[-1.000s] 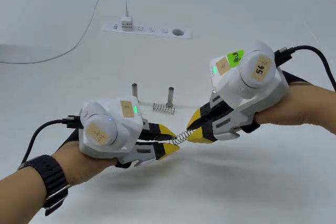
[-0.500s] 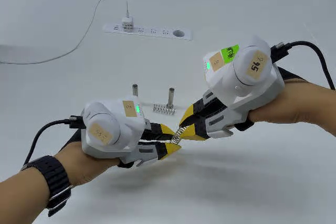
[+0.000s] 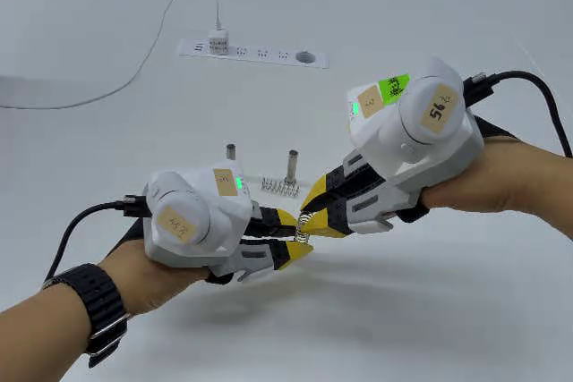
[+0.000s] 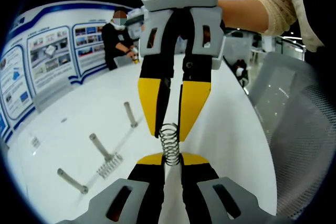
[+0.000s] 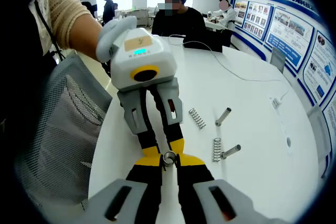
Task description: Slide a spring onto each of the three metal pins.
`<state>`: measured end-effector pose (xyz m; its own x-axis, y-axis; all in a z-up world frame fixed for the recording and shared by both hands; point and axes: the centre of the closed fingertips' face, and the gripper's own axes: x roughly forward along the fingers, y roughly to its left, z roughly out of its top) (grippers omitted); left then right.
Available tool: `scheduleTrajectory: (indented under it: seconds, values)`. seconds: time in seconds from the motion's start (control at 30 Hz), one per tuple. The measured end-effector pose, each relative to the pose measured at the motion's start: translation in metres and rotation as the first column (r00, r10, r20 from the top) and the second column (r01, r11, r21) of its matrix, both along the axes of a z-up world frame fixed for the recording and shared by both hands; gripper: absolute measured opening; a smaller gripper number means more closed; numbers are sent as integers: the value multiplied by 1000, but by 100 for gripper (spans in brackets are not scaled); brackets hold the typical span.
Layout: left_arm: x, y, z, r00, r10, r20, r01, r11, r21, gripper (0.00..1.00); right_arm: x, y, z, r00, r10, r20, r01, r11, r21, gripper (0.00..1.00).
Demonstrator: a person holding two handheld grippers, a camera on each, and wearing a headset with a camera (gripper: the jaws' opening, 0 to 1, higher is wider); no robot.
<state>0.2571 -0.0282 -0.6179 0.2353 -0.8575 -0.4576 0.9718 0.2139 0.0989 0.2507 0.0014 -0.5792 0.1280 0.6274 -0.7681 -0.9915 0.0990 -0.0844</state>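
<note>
A short steel spring hangs in the air between my two grippers, just above the white table. My left gripper is shut on its lower end. My right gripper comes in from the right, shut on the upper end, seen end-on. Its yellow fingertips face my left one's. Two bare metal pins stand upright behind the grippers. A second spring lies flat at the foot of the nearer pin. Three pins stand in a row. Another loose spring lies on the table.
A white power strip with a plugged-in charger and its cable lies at the far side of the table. Cables trail from both grippers. A mesh chair stands off the table edge; people sit at a far table.
My right gripper has come closer to the left one and a little lower. The spring held between them has gone from stretched out to short and steep.
</note>
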Motion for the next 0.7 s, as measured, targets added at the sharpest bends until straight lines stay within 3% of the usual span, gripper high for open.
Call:
scheduleTrajectory:
  seconds: [0.4, 0.7]
  values:
    - [1, -4, 1, 1000, 6, -1, -6, 1000, -16, 12, 2, -3, 1, 1000, -17, 3, 17, 1000, 6, 11]
    - [0, -2, 2, 999, 27, -27, -27, 999, -34, 21, 4, -7, 2, 999, -33, 8, 33, 999, 4, 11]
